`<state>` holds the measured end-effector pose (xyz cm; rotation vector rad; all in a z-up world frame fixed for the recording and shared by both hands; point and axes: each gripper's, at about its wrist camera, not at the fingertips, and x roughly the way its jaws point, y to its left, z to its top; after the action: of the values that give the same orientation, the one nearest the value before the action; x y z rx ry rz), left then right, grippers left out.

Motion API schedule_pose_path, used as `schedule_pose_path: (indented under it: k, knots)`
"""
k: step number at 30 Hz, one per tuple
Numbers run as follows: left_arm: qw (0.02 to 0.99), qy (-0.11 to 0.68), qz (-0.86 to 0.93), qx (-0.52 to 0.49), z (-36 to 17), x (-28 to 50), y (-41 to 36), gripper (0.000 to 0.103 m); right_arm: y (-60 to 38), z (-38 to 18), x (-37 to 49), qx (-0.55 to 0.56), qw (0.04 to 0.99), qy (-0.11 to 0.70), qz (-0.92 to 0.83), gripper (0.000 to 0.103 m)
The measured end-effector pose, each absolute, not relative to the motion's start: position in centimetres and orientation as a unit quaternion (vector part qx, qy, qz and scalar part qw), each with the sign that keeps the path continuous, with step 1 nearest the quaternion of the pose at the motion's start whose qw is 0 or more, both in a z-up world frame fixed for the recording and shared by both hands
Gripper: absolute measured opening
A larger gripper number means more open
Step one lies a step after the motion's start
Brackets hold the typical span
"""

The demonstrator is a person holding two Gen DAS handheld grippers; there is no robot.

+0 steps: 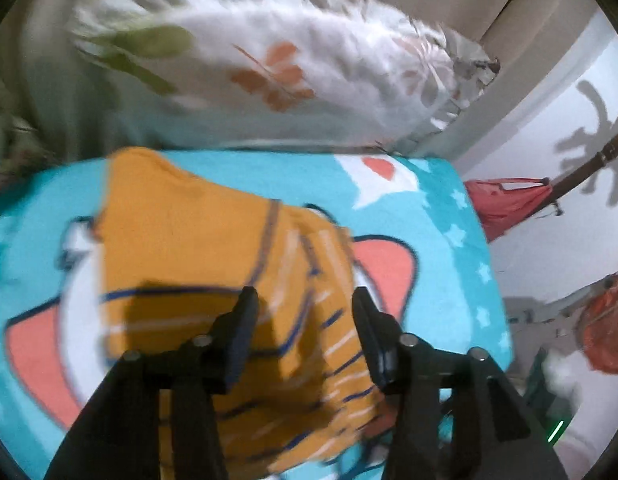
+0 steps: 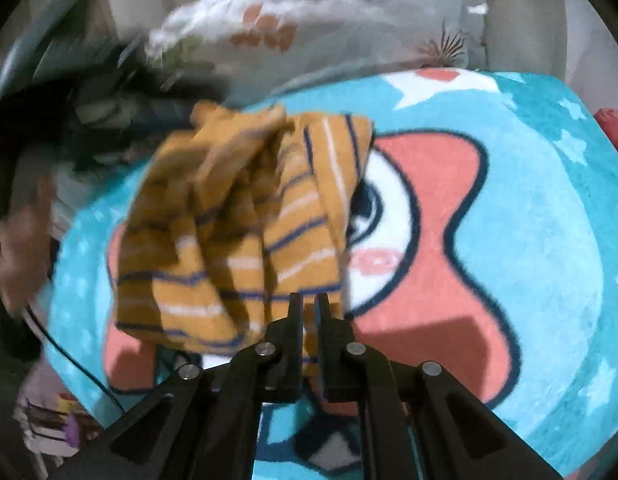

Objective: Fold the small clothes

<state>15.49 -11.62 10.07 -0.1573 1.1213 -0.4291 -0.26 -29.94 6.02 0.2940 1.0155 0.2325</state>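
Observation:
A small mustard-orange garment with navy and white stripes (image 1: pixel 213 248) lies over a turquoise cartoon blanket (image 1: pixel 437 200). My left gripper (image 1: pixel 305 296) hovers above the garment's striped part, its jaws apart with nothing pinched between the pads. In the right wrist view the same garment (image 2: pixel 237 232) hangs bunched and lifted off the blanket (image 2: pixel 529 240), and my right gripper (image 2: pixel 307 304) is shut on its lower hem, a strip of orange cloth showing between the narrow jaws. Both views are motion-blurred.
A white floral pillow (image 1: pixel 309 68) lies beyond the blanket's far edge. Red bags (image 1: pixel 505 204) hang at the right by a pale wall. A person's hand (image 2: pixel 17 252) and dark clutter sit at the left of the right wrist view.

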Motion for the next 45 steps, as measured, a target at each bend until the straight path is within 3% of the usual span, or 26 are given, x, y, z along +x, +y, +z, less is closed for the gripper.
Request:
schedule_pose_path:
  k: [4,6,7,9,12,14,15,18,22,26,29,31,40,45]
  knots:
    - [0.843,0.514,-0.144,-0.068,10.5,12.2,-7.4,0.056,-31.7,7.5,2.9,0.195,0.857,0.455,0.143,0.051]
    - [0.845,0.515,-0.120,-0.081,10.1,10.5,-5.3,0.056,-31.1,7.7,4.9,0.220,0.846,0.453,0.175,0.055]
    - [0.845,0.516,-0.112,-0.088,9.9,10.0,-4.6,0.056,-30.4,7.7,5.9,0.232,0.837,0.455,0.196,0.063]
    - [0.841,0.522,-0.091,-0.110,9.0,8.9,-3.0,0.057,-28.4,6.9,8.4,0.232,0.822,0.469,0.225,0.071]
    - [0.836,0.531,-0.061,-0.127,7.8,7.9,-1.6,0.056,-26.4,5.1,10.8,0.220,0.814,0.492,0.216,0.070]
    - [0.834,0.535,-0.049,-0.126,7.3,7.4,-1.1,0.056,-25.5,3.4,12.2,0.237,0.789,0.513,0.240,0.031]
    - [0.836,0.535,-0.042,-0.118,7.2,7.3,-1.0,0.056,-25.4,3.1,12.7,0.242,0.779,0.522,0.250,0.022]
    - [0.838,0.534,-0.039,-0.105,7.1,7.2,-1.6,0.056,-26.6,5.0,12.4,0.249,0.786,0.501,0.264,0.015]
    - [0.831,0.544,-0.052,-0.107,5.8,8.0,-2.9,0.057,-29.5,7.3,11.0,0.212,0.820,0.477,0.234,0.015]
    - [0.807,0.577,-0.061,-0.108,2.7,8.9,-5.1,0.057,-32.0,4.3,11.8,0.216,0.816,0.506,0.178,0.015]
    - [0.794,0.596,-0.051,-0.106,1.1,9.0,-6.1,0.057,-31.5,2.3,12.6,0.201,0.809,0.526,0.171,0.025]
    - [0.791,0.600,-0.042,-0.107,0.8,9.0,-6.4,0.059,-31.6,2.6,12.7,0.193,0.814,0.525,0.159,0.038]
    - [0.797,0.592,-0.036,-0.115,2.2,7.7,-5.8,0.062,-33.6,9.0,11.6,0.208,0.862,0.441,0.138,0.039]
    - [0.805,0.581,-0.028,-0.116,3.8,5.6,-5.3,0.062,-29.2,7.6,13.8,0.163,0.845,0.474,0.185,0.039]
